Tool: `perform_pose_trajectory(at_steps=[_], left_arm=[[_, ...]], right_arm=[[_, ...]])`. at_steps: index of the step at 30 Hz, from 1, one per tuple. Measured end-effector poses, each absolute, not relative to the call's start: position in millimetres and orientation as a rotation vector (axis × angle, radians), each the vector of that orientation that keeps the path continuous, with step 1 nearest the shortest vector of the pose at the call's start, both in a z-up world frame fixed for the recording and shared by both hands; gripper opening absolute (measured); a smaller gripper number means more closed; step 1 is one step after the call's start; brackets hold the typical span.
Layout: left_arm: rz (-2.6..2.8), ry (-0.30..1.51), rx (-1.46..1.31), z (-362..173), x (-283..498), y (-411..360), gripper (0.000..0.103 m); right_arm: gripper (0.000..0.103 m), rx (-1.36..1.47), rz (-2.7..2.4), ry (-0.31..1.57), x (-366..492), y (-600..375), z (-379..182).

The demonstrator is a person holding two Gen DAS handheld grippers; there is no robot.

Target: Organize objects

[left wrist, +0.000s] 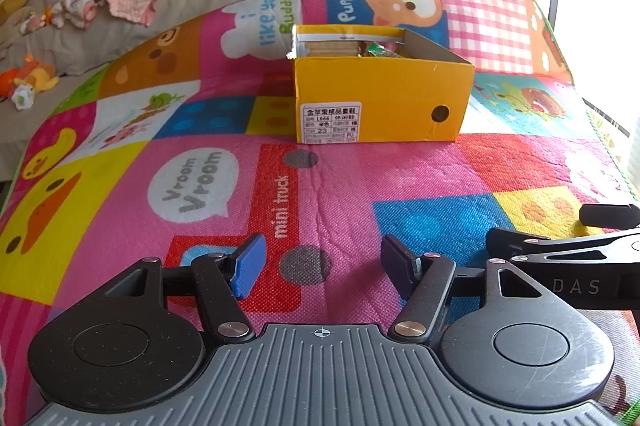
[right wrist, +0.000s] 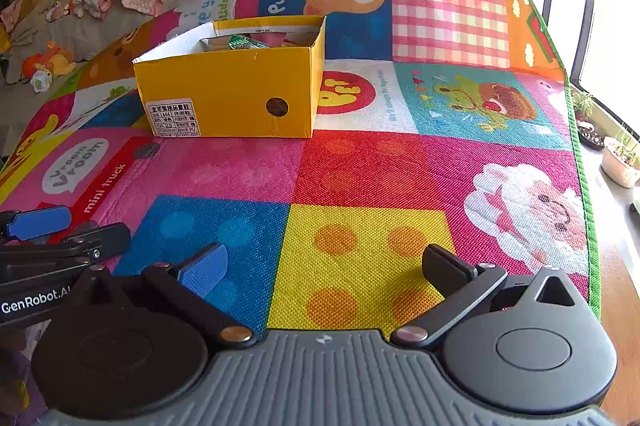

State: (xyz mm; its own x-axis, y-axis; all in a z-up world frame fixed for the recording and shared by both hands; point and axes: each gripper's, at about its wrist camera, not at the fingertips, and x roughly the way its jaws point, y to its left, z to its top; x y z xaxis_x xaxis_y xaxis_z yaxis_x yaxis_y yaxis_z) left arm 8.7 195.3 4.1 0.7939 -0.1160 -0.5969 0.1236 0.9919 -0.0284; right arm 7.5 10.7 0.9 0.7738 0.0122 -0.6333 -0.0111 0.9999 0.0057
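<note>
Huge cartoon play mat (right wrist: 360, 166), nothing loose on it. Yellow shoebox (left wrist: 380, 98) of snack packets (right wrist: 244, 42) sitting dead ahead, long axis running away. Left tongs (left wrist: 322, 266) nearer, right tongs (right wrist: 324, 268) offset; both wide, empty.

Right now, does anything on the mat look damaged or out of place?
The yellow box has a ragged, torn top corner at its left rear. Otherwise the mat looks tidy; both grippers are open and empty.

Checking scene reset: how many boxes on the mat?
1. The yellow shoebox stands open on the play mat, ahead of both open tongs, with packets inside. Nothing else box-like shows; its far side is hidden.
</note>
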Motion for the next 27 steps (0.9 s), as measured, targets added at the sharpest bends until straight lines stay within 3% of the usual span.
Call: perform_pose_trajectory(at_steps=[27], left_arm=[[-0.13, 0.64, 0.007, 4.0, 8.3, 196.0, 0.07]], right_arm=[[0.103, 0.001, 0.013, 0.686, 6.1, 10.5, 1.3]])
